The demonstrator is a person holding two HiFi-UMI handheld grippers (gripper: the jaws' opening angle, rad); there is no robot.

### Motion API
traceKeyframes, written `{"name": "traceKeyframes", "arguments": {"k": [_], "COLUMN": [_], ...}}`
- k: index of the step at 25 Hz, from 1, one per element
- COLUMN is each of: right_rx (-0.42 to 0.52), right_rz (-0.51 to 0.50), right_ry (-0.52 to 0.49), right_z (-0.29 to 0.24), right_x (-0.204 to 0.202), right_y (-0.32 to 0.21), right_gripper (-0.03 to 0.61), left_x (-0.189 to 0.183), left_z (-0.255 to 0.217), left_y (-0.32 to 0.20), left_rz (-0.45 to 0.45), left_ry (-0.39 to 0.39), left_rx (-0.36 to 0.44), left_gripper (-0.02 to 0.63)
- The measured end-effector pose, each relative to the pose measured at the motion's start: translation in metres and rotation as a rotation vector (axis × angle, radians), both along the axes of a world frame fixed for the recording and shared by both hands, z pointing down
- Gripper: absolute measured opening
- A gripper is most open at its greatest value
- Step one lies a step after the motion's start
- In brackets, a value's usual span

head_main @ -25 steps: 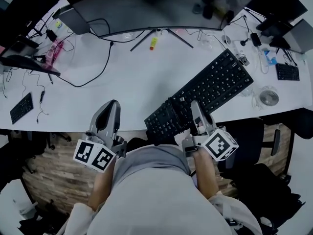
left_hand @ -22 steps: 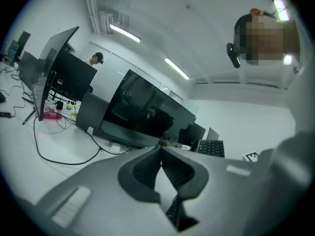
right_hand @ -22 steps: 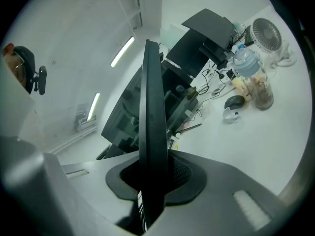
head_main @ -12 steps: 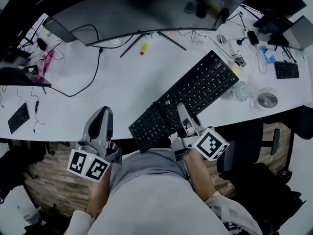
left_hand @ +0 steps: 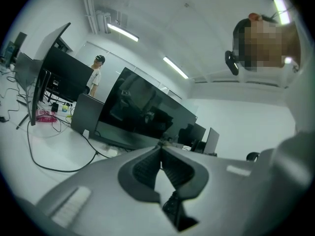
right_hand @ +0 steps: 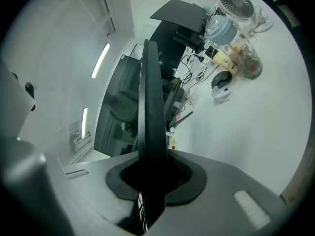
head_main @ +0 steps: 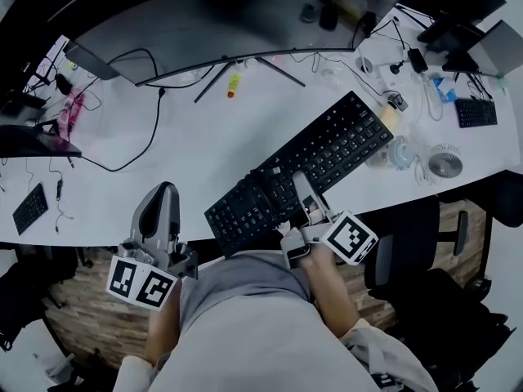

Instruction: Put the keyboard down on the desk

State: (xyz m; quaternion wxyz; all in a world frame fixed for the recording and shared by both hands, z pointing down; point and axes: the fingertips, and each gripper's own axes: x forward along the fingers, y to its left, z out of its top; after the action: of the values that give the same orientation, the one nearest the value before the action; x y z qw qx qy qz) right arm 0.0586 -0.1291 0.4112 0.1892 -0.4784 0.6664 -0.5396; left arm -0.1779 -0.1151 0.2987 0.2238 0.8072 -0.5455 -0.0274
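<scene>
A long black keyboard (head_main: 302,170) lies slantwise over the white desk (head_main: 204,137), its near end past the front edge. My right gripper (head_main: 301,188) is shut on the keyboard's near long edge. In the right gripper view the keyboard (right_hand: 150,112) stands edge-on between the jaws, running away from the camera. My left gripper (head_main: 159,211) hangs at the desk's front edge, left of the keyboard and apart from it. In the left gripper view its pads (left_hand: 147,167) meet with nothing between them.
A wide curved monitor (head_main: 221,15) on a splayed stand fills the back of the desk. A black cable (head_main: 139,137) loops at left. A small fan (head_main: 445,163), a jar and cables crowd the right end. A yellow marker (head_main: 233,82) lies under the monitor. An office chair (head_main: 409,235) stands at right.
The keyboard has moved left and toward the desk's front with my right gripper still on it. My left gripper has drifted a little left and down.
</scene>
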Motion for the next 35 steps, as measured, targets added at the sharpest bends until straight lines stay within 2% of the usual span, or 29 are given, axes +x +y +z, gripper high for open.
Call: {"name": "traceKeyframes", "arguments": {"k": [7,16,24,35], "right_rx": [-0.005,-0.126,-0.164,-0.205], "right_rz": [0.012,0.097,0.161,0.224], "right_ry": [0.009,-0.008,-0.069,-0.181], "right_z": [0.002,0.018,0.030,0.051], "right_x": [0.000,-0.009,-0.018,-0.022], "right_y": [-0.007,-0.009,-0.021,-0.026], "right_gripper": [0.069,0.067,0.067,0.068], "left_x": [-0.010,-0.028,-0.038,-0.037], "left_z": [-0.009,-0.008,-0.010,0.002], "left_y": [-0.006,-0.023,-0.033,-0.030], "left_rz": [0.006,0.036,0.045,0.059], "left_ry": [0.015,0.057,0.104,0.090], "left_rx": [0.031,0.019,-0.009,-0.048], "left_gripper": [0.000,0.000,0.000,0.000]}}
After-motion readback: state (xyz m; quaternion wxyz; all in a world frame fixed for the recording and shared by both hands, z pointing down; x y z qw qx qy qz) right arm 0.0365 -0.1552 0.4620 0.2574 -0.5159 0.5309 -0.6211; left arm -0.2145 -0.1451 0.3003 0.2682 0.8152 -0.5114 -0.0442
